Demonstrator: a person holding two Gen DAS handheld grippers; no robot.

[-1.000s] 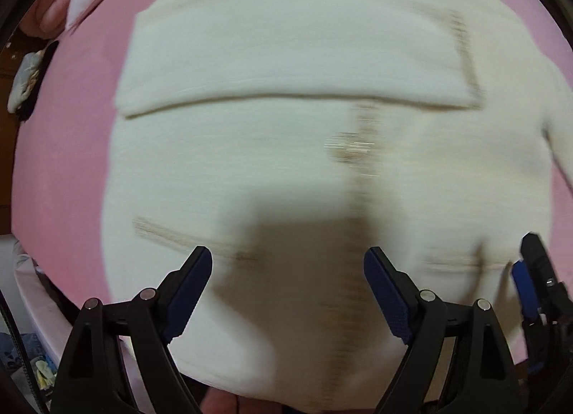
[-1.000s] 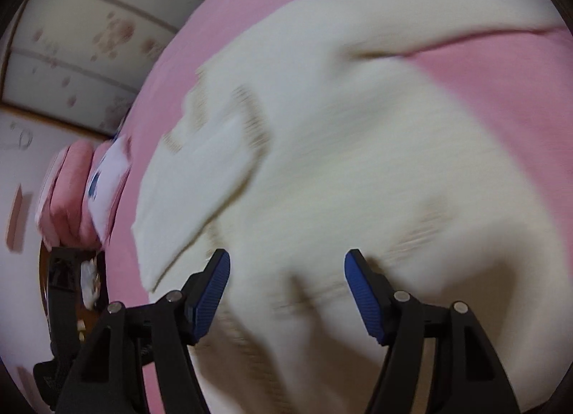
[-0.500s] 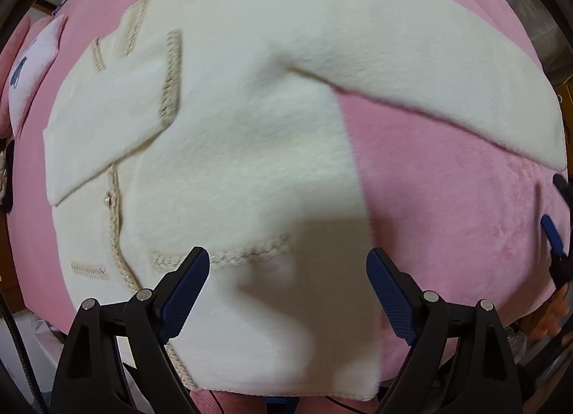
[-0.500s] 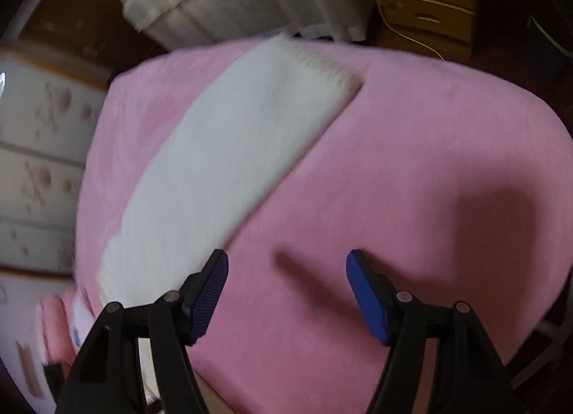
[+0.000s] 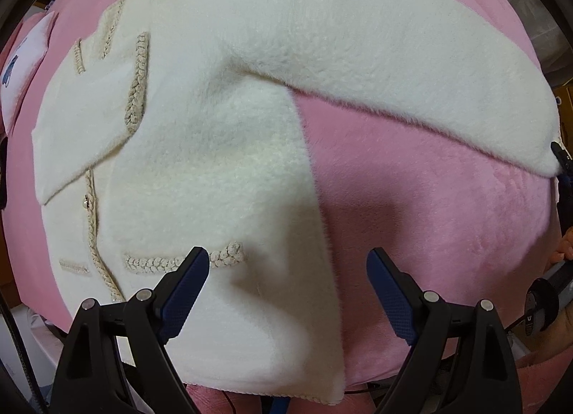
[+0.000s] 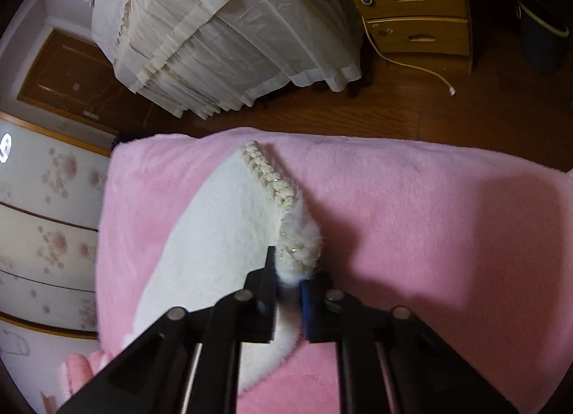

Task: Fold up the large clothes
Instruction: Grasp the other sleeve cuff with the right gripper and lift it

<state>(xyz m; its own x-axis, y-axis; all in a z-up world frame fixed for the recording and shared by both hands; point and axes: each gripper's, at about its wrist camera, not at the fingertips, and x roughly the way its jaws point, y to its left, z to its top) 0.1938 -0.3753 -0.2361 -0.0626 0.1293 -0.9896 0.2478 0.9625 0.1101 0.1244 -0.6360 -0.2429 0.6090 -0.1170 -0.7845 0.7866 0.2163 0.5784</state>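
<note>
Two grippers were in play over a pink blanket (image 5: 429,199). Nearest the left camera, the left gripper (image 5: 286,292) hung with its jaws spread wide, holding nothing, just above the lower hem of a cream jacket (image 5: 215,149) that lay flat on the blanket. One blue pad (image 5: 182,299) sat over the braided pocket trim (image 5: 179,262); the other was over bare pink fleece just beside the jacket's side edge. Farther up, one sleeve lay folded across the chest, and the other sleeve (image 5: 394,67) stretched out to the right, its tip reaching the right gripper (image 5: 560,163) at the frame's edge.

From the right camera, the right gripper (image 6: 288,283) was pinched tight on that sleeve's cuff (image 6: 283,213), at the near end of the braided edge (the fluffy pile bulged out between the pads). The cuff rose slightly off the blanket where it was held. Beyond the bed's far edge lay dark wood floor, a pale curtain (image 6: 222,27) bunched down to it, and a wooden dresser (image 6: 412,2) with a white cable (image 6: 412,63) trailing in front.
</note>
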